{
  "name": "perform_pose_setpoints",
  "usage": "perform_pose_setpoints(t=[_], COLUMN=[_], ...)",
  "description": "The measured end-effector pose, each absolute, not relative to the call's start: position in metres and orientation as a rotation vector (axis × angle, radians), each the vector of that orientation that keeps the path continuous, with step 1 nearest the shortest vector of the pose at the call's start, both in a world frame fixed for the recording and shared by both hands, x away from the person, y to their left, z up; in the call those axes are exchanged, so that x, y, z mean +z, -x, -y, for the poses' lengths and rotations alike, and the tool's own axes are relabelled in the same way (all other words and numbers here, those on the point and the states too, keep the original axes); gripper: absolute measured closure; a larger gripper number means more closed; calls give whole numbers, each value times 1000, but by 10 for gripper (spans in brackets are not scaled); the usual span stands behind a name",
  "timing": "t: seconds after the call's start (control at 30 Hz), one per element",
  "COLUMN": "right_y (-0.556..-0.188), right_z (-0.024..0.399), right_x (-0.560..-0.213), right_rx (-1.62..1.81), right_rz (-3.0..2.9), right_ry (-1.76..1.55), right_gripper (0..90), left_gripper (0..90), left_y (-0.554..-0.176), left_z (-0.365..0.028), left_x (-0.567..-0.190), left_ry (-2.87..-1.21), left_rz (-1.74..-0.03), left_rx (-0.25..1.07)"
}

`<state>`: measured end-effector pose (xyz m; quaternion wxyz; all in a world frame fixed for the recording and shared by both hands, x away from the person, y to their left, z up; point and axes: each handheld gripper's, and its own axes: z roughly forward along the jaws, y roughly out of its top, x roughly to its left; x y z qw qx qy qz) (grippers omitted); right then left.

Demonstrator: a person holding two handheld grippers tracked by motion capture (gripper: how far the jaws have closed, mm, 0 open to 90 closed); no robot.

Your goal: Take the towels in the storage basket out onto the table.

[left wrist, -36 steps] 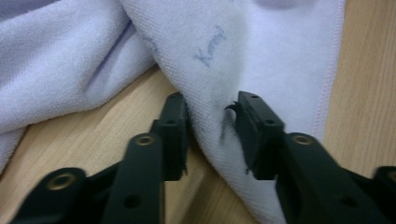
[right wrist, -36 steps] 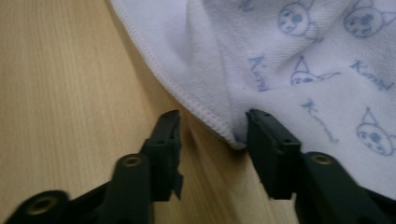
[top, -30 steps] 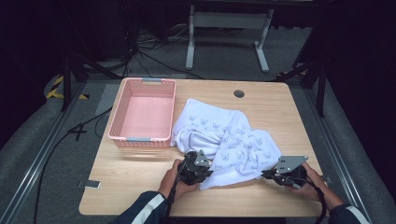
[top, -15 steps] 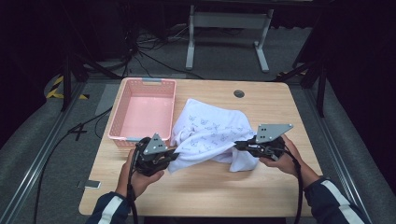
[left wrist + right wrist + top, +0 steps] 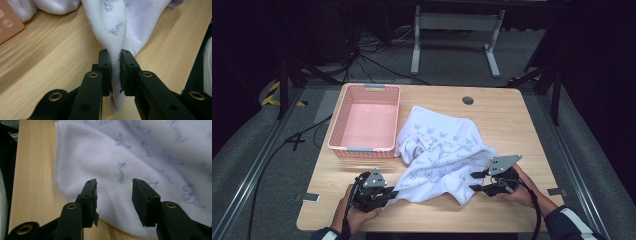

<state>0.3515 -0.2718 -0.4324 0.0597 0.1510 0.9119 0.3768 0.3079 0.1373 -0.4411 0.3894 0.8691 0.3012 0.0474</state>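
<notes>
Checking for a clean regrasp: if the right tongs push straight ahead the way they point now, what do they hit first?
Most likely the white towel. The right tongs have just been opening; they stand apart with towel fabric lying directly ahead, though whether they already brush it is hard to tell.

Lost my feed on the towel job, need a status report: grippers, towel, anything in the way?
Left gripper shut on towel edge. Right gripper just opened, fingers over cloth, not pinching. Towel bunched on table; pink basket beside it, nothing blocking.
</notes>
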Motion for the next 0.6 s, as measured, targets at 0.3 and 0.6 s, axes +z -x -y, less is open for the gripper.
perform_pose_setpoints(t=[0.3,0.6], right_y=[-358,-337], right_z=[262,285], right_x=[-453,-446], right_rx=[1037,945], right_rz=[-2855,-3019], right_ry=[-367,-232], right_gripper=[627,846], left_gripper=[775,817], left_y=[-317,-297], left_z=[-135,-124], left_x=[-453,-454], left_ry=[-2281,-2429], left_rz=[-774,-614], left_rx=[145,18])
